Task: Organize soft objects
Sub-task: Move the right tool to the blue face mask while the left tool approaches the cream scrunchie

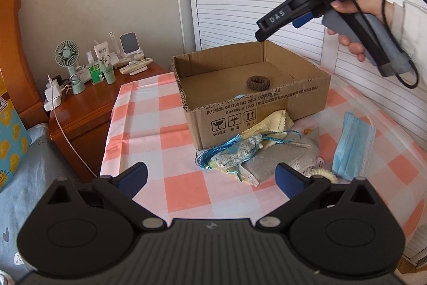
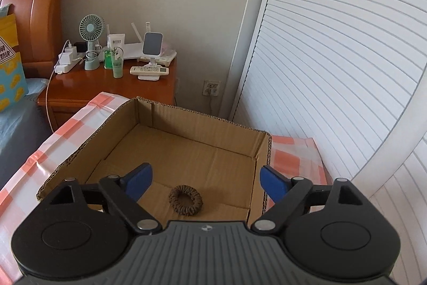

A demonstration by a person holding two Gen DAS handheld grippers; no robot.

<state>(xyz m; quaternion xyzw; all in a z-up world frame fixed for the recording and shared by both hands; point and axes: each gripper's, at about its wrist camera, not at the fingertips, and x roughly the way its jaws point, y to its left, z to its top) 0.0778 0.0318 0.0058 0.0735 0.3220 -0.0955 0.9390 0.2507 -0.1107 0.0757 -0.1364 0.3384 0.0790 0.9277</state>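
The right gripper [image 2: 205,180] has its blue-padded jaws spread wide with nothing between them, poised above the open, shallow brown cardboard box [image 2: 128,115]. The brown ribbed fabric hair scrunchie [image 2: 185,200] lies flat on the box floor below. The left gripper [image 1: 212,178] is likewise spread and empty, low over the pink-and-white checked tablecloth [image 1: 149,130]. Just ahead of it sits the unsorted pile against the box's front wall: a grey lace-trimmed cloth pouch [image 1: 277,159], a tangle of blue cord [image 1: 226,151], a pale yellow cloth [image 1: 269,122], and a light blue pleated face mask [image 1: 352,146] beside them. I judge the drop finished; next, lift the right gripper clear of the rim, and let the left pinch one item at a time, away from the cord.
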